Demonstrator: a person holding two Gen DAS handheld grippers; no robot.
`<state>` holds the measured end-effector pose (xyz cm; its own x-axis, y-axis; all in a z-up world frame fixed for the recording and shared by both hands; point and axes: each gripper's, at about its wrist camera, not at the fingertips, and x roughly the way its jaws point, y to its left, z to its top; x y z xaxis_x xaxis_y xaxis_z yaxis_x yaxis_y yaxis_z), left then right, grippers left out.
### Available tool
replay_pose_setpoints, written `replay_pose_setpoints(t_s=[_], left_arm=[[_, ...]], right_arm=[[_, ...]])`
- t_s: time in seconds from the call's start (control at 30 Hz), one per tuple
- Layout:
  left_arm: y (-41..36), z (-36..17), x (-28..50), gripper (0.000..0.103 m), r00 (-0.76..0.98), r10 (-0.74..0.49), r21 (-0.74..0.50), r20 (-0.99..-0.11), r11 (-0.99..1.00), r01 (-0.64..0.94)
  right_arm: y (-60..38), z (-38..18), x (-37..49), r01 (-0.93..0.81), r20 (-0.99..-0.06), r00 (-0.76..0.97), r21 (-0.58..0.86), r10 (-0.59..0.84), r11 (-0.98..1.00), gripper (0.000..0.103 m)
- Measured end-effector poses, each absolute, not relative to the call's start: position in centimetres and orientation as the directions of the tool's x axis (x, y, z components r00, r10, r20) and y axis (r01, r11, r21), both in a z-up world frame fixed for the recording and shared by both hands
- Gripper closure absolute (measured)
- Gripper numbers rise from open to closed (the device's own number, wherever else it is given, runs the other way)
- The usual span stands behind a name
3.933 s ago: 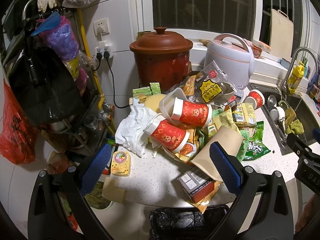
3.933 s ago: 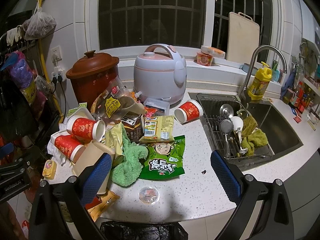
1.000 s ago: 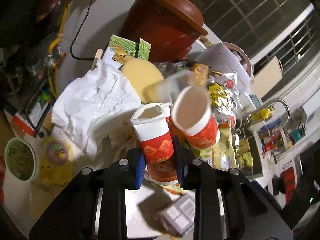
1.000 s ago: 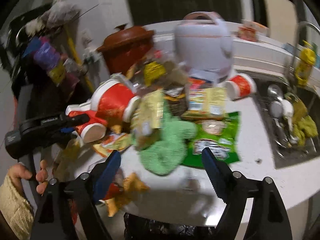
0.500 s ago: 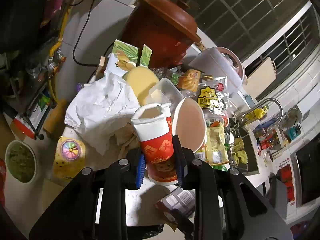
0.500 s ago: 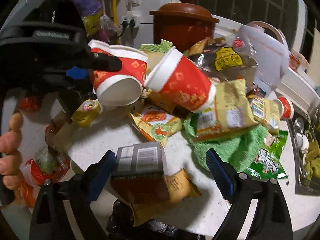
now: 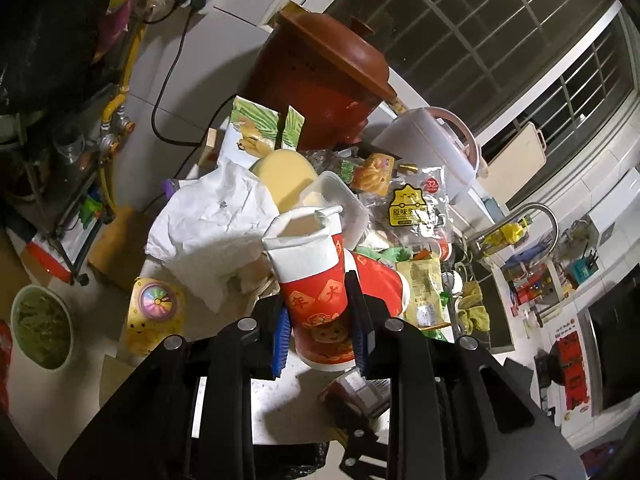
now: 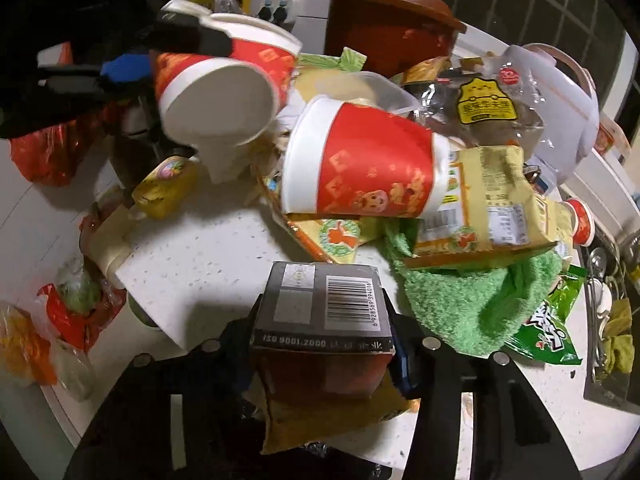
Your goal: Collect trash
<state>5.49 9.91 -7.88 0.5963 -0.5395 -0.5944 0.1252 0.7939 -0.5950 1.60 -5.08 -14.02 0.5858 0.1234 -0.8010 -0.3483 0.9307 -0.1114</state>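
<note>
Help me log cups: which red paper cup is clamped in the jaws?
The red cup with the torn white rim, in the left gripper; the other lies on the pile.

Night-dark barred window [image 7: 500, 40] behind white tiled wall [image 7: 224, 52]; speckled white table [image 8: 208, 256], sink [image 8: 612, 364] at right.

The box [image 8: 320, 320] hides both right gripper [image 8: 322, 340] pads; contact cannot be confirmed. The wrapper [image 8: 320, 420] under it is mostly covered. The bin bag [image 8: 340, 454] shows only as a sliver. The far cup [image 8: 582, 220] is half hidden behind a packet [image 8: 488, 208]. The bowl [image 7: 40, 328] is blurred, contents unreadable.
</note>
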Motion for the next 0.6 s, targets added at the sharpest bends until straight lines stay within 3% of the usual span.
replay_pose_setpoints(t_s=[0.37, 0.6], left_arm=[[8.5, -4.7, 1.0, 0.079, 0.632, -0.481, -0.432, -0.608, 0.868, 0.245], [6.4, -4.3, -5.9, 0.079, 0.582, -0.467, -0.306, -0.666, 0.882, 0.358]], right_arm=[[-10.3, -7.2, -0.4, -0.270, -0.722, 0.654, 0.059, 0.228, 0.961, 0.052], [-13.6, -5.2, -5.2, -0.267, -0.714, 0.650, 0.107, 0.261, 0.958, 0.052]])
